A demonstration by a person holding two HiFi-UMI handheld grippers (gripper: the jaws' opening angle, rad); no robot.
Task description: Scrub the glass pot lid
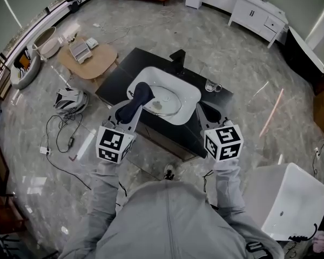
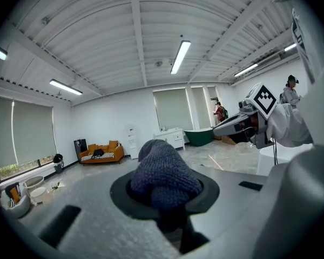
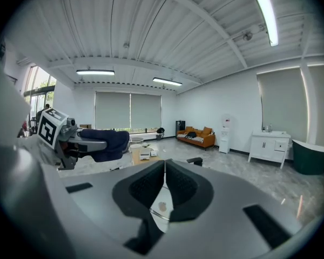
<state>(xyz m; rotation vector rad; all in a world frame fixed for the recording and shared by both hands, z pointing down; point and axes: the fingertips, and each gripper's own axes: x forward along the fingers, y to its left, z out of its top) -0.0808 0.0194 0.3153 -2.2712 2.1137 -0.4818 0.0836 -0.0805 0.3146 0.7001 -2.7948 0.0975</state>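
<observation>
The glass pot lid (image 1: 164, 104) lies flat in the white sink (image 1: 190, 97), and a small part of the lid (image 3: 161, 206) shows through the gap under my right jaws. My left gripper (image 1: 133, 108) is shut on a dark blue knitted cloth (image 1: 140, 96), held just above the sink's left rim; the cloth (image 2: 164, 171) bulges out between the jaws of this left gripper (image 2: 170, 201). My right gripper (image 1: 207, 114) hovers over the sink's right side. Its jaws meet in the right gripper view, where the right gripper (image 3: 164, 185) holds nothing.
The sink sits in a black counter (image 1: 116, 82) with a black faucet (image 1: 178, 58) at the back and a glass cup (image 1: 211, 85) to the right. A white tub (image 1: 291, 204) stands at lower right. A helmet (image 1: 70, 99) and cables lie on the floor to the left.
</observation>
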